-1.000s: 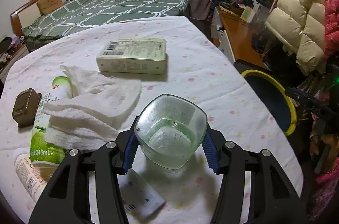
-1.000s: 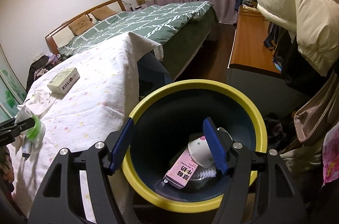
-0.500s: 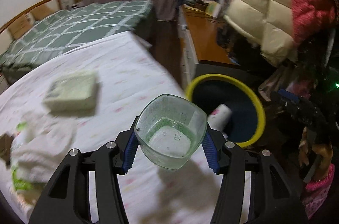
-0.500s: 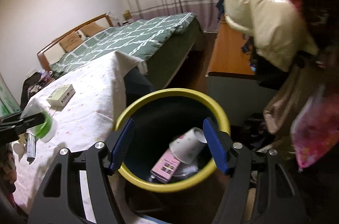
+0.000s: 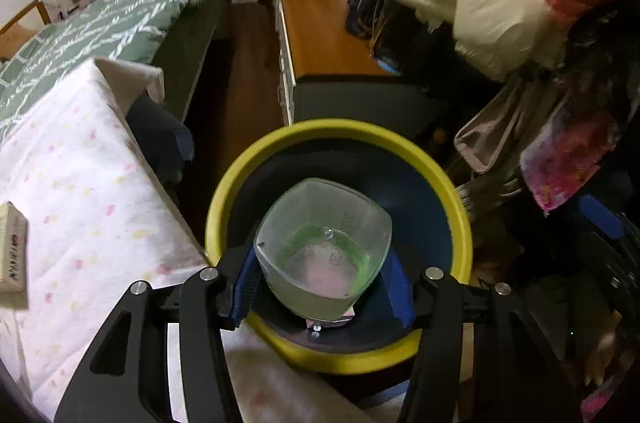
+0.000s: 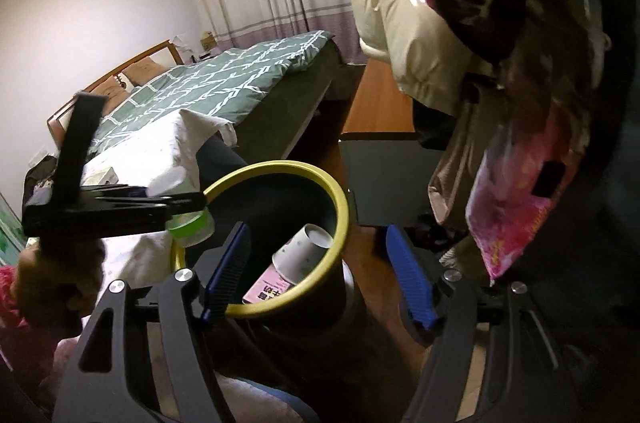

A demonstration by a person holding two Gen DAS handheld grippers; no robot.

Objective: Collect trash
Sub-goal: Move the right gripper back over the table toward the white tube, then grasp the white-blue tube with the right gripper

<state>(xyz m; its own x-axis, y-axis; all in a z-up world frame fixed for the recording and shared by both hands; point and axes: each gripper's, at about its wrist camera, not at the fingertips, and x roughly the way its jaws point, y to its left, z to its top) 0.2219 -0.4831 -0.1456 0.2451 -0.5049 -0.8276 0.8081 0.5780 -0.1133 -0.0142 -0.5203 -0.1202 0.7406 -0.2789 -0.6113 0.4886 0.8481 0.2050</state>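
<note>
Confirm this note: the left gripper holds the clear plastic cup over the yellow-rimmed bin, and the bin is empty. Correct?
Not quite. The left gripper does have the clear plastic cup between its opening jaws over the yellow-rimmed bin, but the bin is not empty. The right wrist view shows a white paper cup and a pink carton inside it.

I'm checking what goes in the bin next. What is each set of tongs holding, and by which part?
The left tongs hold a clear plastic cup by its side walls, jaws opening. The right tongs hold nothing.
</note>
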